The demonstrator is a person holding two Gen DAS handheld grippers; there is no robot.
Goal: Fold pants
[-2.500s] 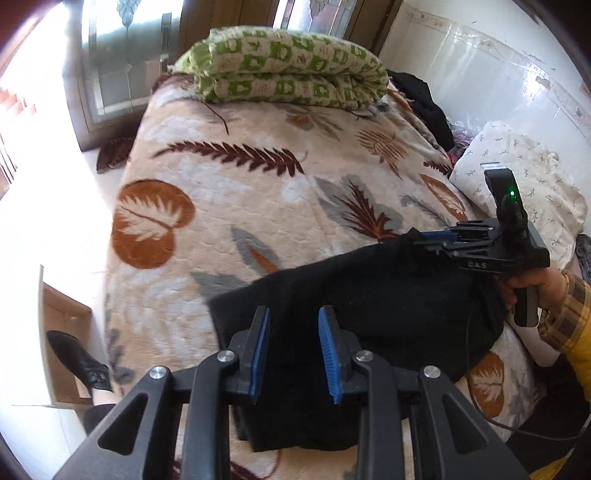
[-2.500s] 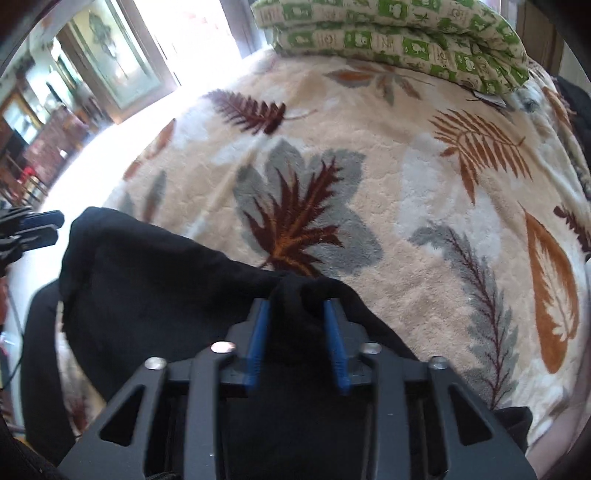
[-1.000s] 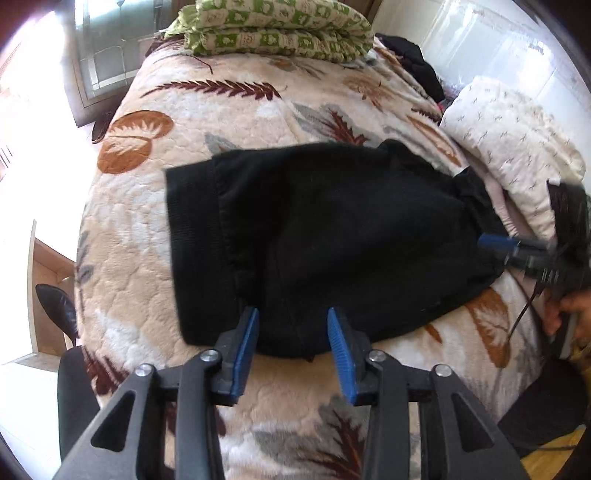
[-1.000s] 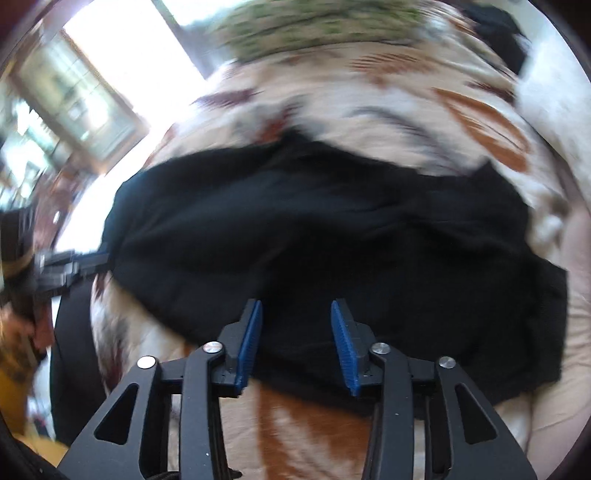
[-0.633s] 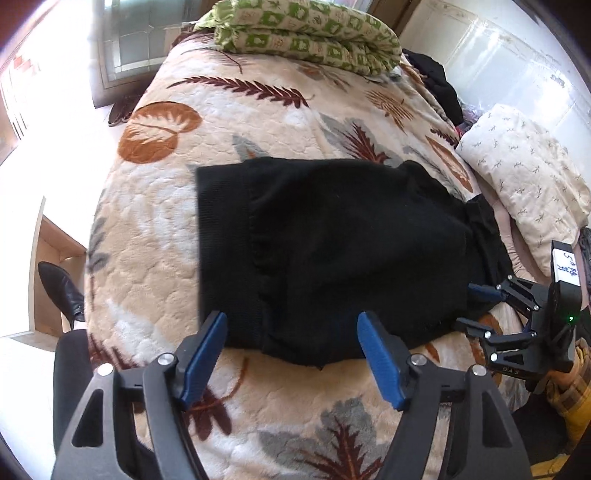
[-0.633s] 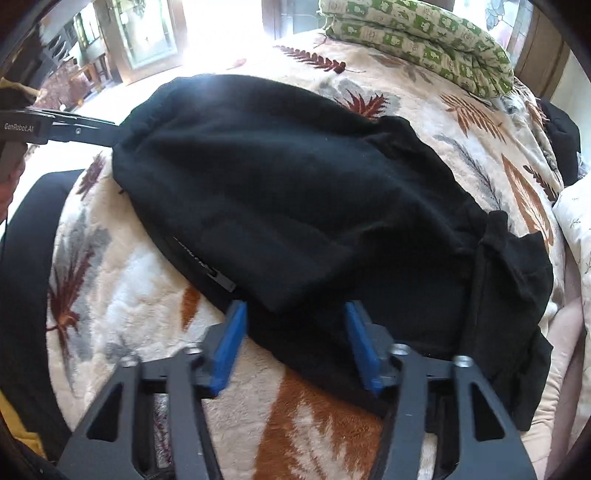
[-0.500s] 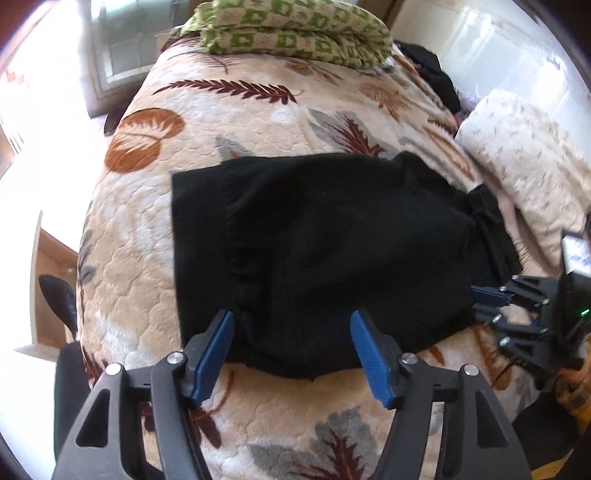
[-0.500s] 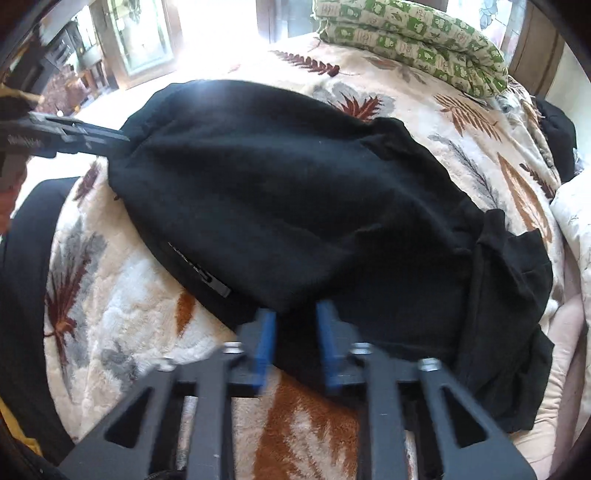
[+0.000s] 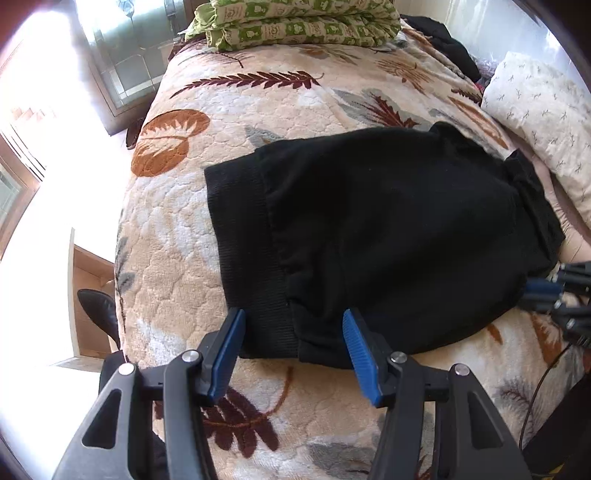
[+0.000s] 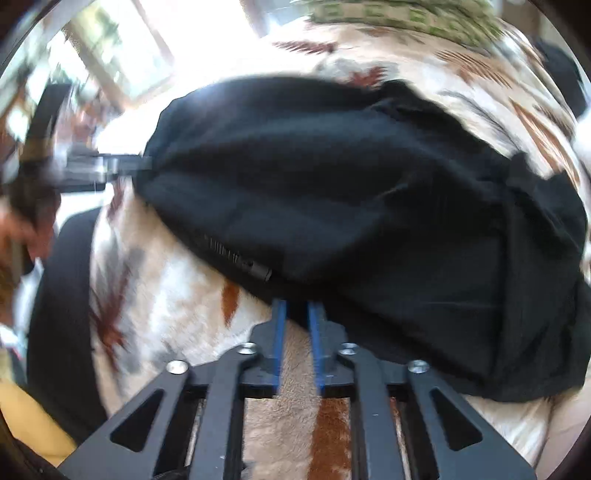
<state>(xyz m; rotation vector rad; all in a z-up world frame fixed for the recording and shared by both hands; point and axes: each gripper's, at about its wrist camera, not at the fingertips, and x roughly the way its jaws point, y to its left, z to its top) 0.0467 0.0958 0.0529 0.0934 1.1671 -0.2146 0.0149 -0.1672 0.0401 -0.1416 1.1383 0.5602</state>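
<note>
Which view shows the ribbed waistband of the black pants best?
The left wrist view: the ribbed waistband lies sharp and unobstructed between the open left gripper fingers. The right wrist view is motion-blurred and shows no ribbing I can make out.

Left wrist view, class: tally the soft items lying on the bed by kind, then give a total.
Black pants: 1
Green patterned folded quilt: 1
White pillow: 1
Dark clothing heap: 1
Total: 4

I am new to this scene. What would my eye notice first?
First, the black pants lying across the leaf-patterned blanket on the bed. Next, the left tool, open at their near edge, and the right tool, nearly shut at the hem. A green patterned quilt sits folded at the far end.
</note>
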